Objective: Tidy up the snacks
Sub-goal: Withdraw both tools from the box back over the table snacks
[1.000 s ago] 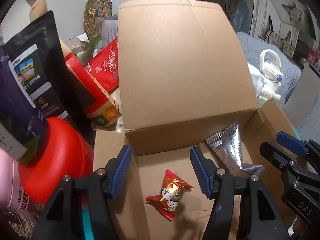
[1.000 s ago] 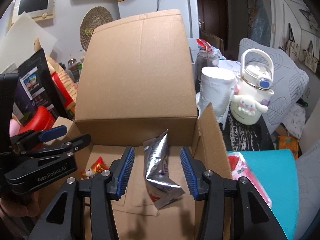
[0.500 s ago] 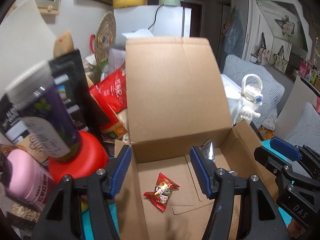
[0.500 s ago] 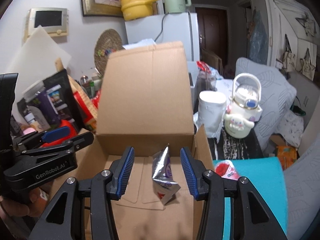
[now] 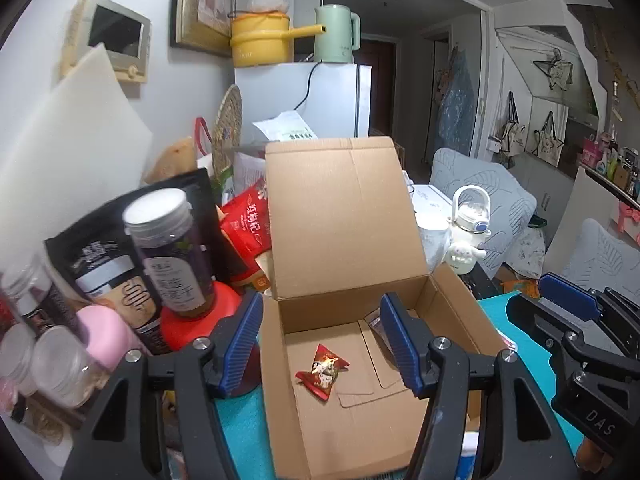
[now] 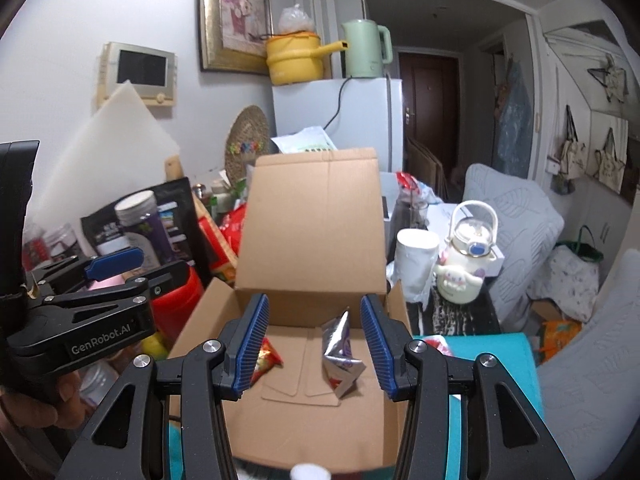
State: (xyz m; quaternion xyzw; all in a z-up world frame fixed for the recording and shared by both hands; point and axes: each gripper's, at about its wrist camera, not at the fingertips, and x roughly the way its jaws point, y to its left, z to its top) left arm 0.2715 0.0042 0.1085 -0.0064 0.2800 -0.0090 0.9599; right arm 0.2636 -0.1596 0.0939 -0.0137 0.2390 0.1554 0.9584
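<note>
Both black two-finger grippers with blue ribbed pads were spread wide and held nothing. The left gripper (image 5: 322,338) pointed forward and a bit down, and the right gripper (image 6: 314,340) sat level just beside it. A bare hand (image 6: 38,408) gripped the left one's handle from below.

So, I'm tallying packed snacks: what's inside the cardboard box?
In the cardboard box lie a red candy packet and a silver foil pouch. Its front corners are hidden by both grippers' fingers.
</note>
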